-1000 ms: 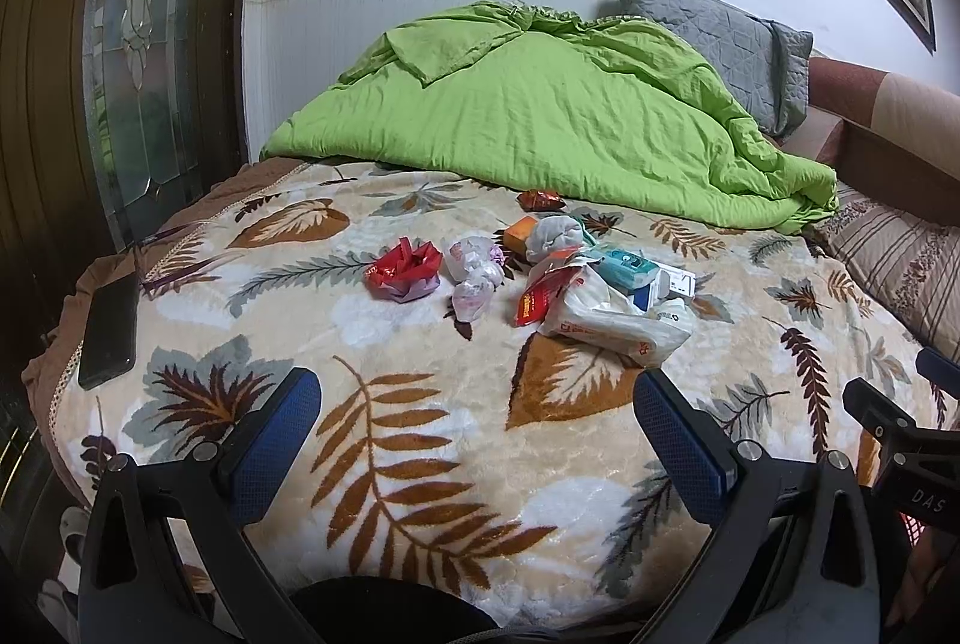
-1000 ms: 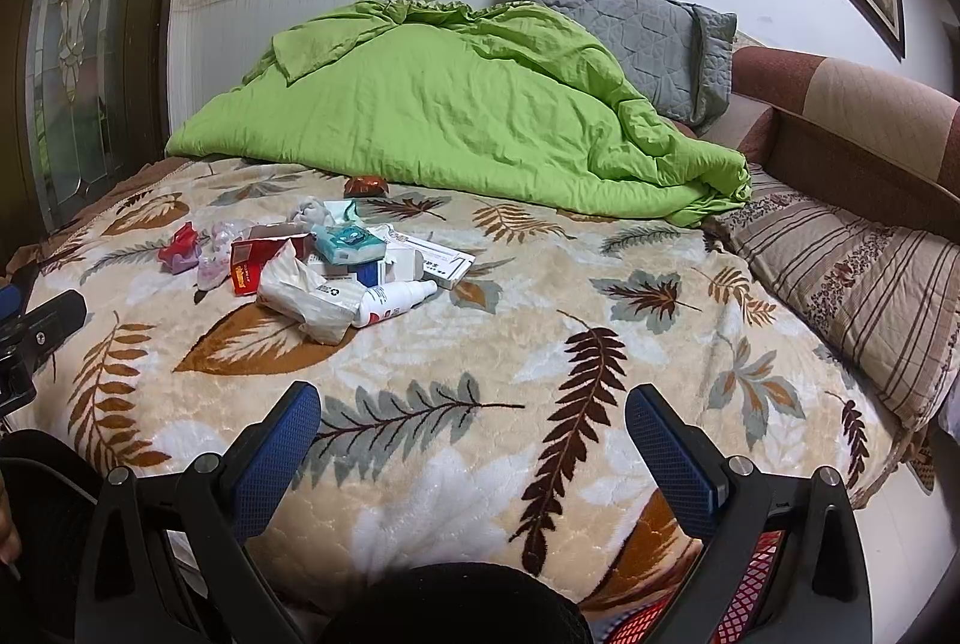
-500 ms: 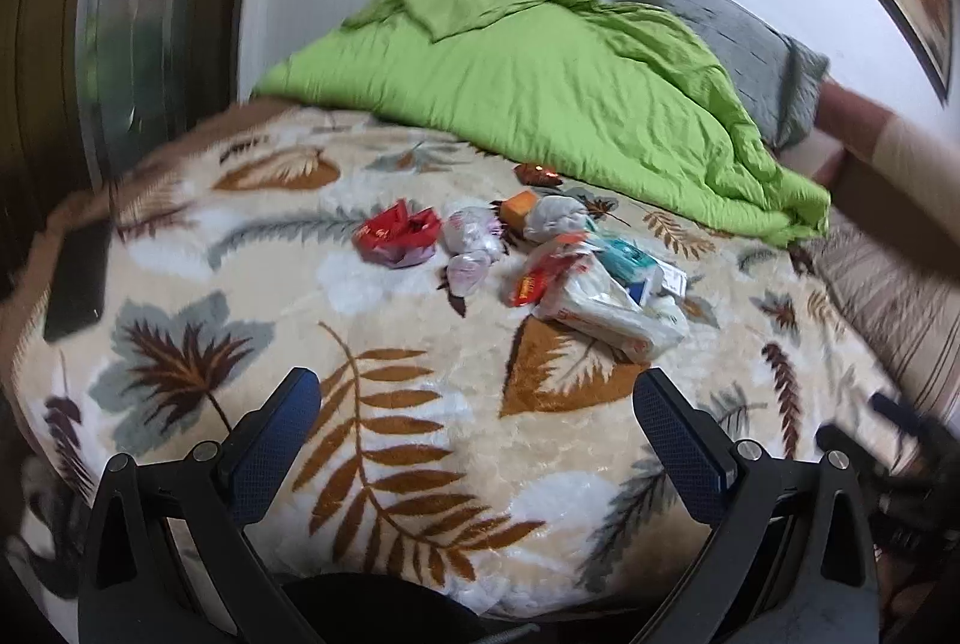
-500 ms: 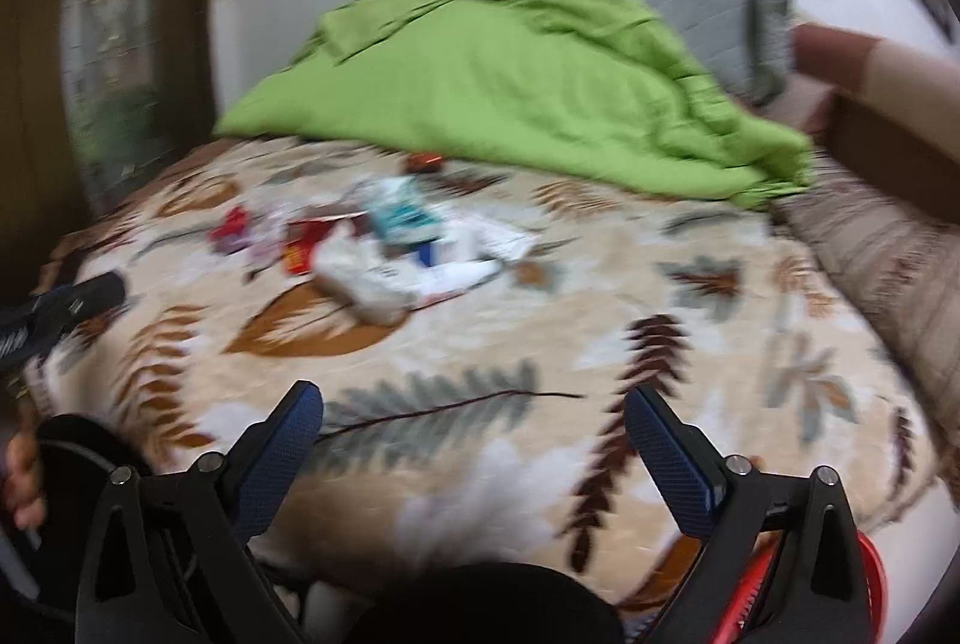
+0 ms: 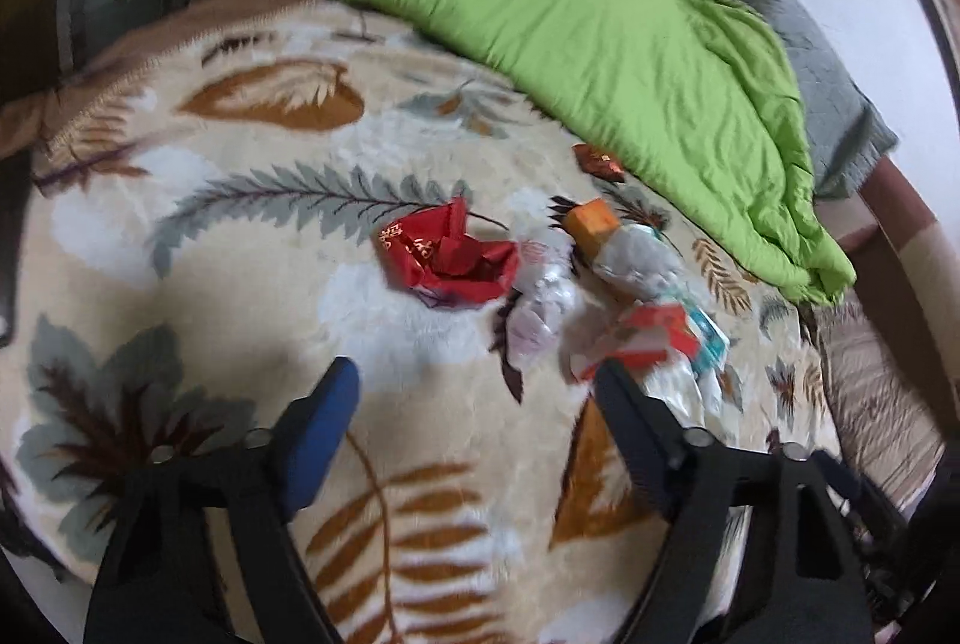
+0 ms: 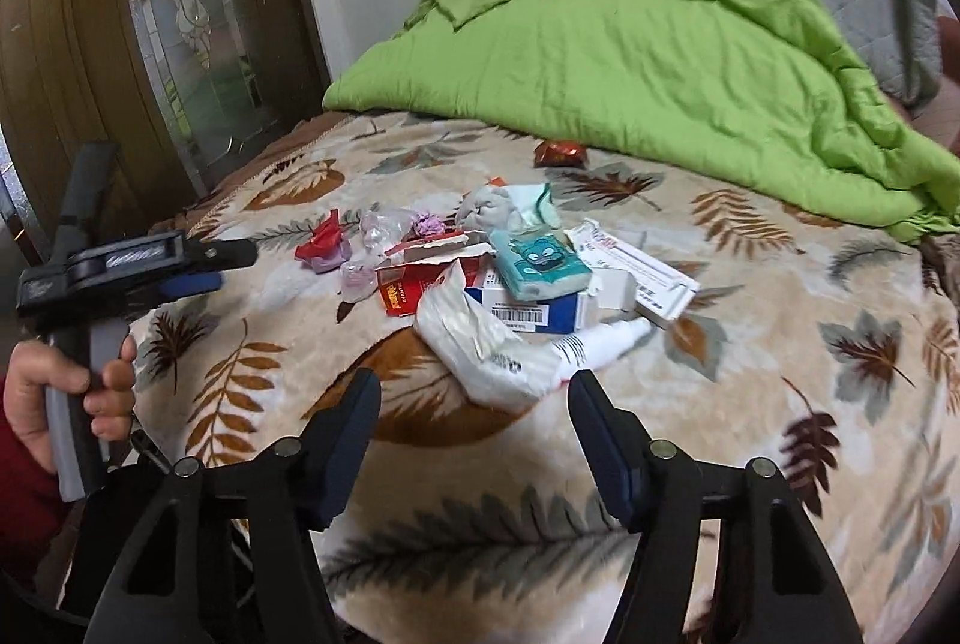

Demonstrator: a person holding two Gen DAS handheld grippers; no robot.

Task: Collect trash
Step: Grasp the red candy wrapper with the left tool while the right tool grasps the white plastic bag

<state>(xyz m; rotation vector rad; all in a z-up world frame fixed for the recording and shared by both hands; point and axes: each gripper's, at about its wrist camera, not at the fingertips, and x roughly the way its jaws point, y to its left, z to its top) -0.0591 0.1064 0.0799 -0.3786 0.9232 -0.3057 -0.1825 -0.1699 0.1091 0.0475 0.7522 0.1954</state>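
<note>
Both claws are closing with nothing between the jaws yet. The left claw (image 5: 474,380) hangs over the leaf-print bed (image 5: 252,248), just short of the crumpled red wrapper (image 5: 450,260), and that view is pretty blurry. The right claw (image 6: 474,392) points at the white plastic bag (image 6: 480,344) at the near edge of the trash pile. In there: a teal tissue pack (image 6: 540,263) on a blue-and-white box (image 6: 534,314), a white tube (image 6: 600,341), a torn red carton (image 6: 414,278). A small red packet (image 6: 558,152) sits apart, beside the green duvet (image 6: 630,44). A hand (image 6: 66,392) grips the left claw's handle.
</note>
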